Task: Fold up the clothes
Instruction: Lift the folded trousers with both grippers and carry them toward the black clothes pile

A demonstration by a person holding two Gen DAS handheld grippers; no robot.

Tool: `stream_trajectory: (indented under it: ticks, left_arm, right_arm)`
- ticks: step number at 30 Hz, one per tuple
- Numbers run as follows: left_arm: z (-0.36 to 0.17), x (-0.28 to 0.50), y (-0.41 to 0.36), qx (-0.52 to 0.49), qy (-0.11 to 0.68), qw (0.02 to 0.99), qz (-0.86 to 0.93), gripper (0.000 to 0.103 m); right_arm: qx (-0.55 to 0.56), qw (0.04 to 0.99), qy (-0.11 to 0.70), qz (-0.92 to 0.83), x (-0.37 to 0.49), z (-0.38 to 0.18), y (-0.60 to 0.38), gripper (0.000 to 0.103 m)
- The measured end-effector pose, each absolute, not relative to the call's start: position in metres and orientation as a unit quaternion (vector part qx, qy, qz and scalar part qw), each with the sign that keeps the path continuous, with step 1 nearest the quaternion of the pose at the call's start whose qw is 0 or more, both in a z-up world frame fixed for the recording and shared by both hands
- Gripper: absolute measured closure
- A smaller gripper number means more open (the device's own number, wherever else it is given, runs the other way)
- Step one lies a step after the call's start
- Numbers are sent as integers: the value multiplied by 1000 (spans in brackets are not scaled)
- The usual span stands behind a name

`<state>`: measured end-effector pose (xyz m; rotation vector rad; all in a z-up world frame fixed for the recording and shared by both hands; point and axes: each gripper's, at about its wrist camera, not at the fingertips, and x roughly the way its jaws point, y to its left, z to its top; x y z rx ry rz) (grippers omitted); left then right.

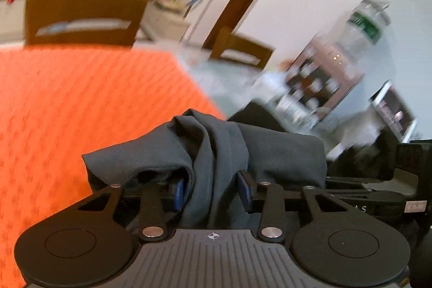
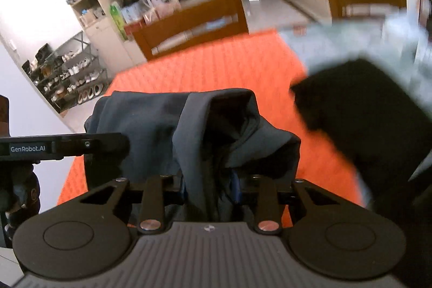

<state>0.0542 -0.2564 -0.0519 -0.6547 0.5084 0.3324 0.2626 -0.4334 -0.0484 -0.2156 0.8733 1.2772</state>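
The left gripper [image 1: 214,190] was clamped on a bunched fold of a dark grey garment [image 1: 216,150], the blue pads [image 1: 179,192] pressing the cloth from both sides. The fabric humped up over the fingers and draped off to either side, raised above the orange tablecloth [image 1: 81,104] that filled the left of that view.

The right gripper [image 2: 209,186] likewise pinched a gathered edge of the same dark grey garment [image 2: 194,131], which rose in folds just beyond the jaws and hid most of the pads. The orange cloth [image 2: 216,64] lay beneath and beyond it. At the near left of the right wrist view stood the other gripper's black body.

Wooden chairs [image 2: 189,20] stood at the far edge of the table, with a shoe rack [image 2: 67,74] against the far left wall. To the right a blurred plastic bottle [image 1: 361,26] showed.
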Motion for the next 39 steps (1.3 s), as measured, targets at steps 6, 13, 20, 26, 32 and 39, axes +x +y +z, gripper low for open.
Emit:
stream_trajectory:
  ticks: [6, 13, 20, 26, 32, 39]
  left_arm:
    - [27, 91, -265, -300, 173, 929, 131, 60]
    - [68, 172, -284, -295, 143, 938, 114, 60]
    - [49, 251, -301, -361, 164, 909, 130, 60]
    - [3, 298, -310, -416, 215, 875, 123, 60]
    - [-54, 317, -302, -463, 269, 835, 125, 60]
    - [-106, 316, -277, -461, 310, 816, 163, 55]
  right_arm:
    - [-116, 721, 344, 590, 308, 55, -434, 68]
    - [-157, 710, 336, 599, 394, 137, -431, 68]
    - [-196, 680, 366, 604, 486, 140, -437, 68]
    - [-206, 654, 422, 593, 545, 98, -445, 68]
    - [-231, 628, 469, 576, 575, 39, -437, 68]
    - [-260, 632, 492, 539, 591, -16, -422, 57]
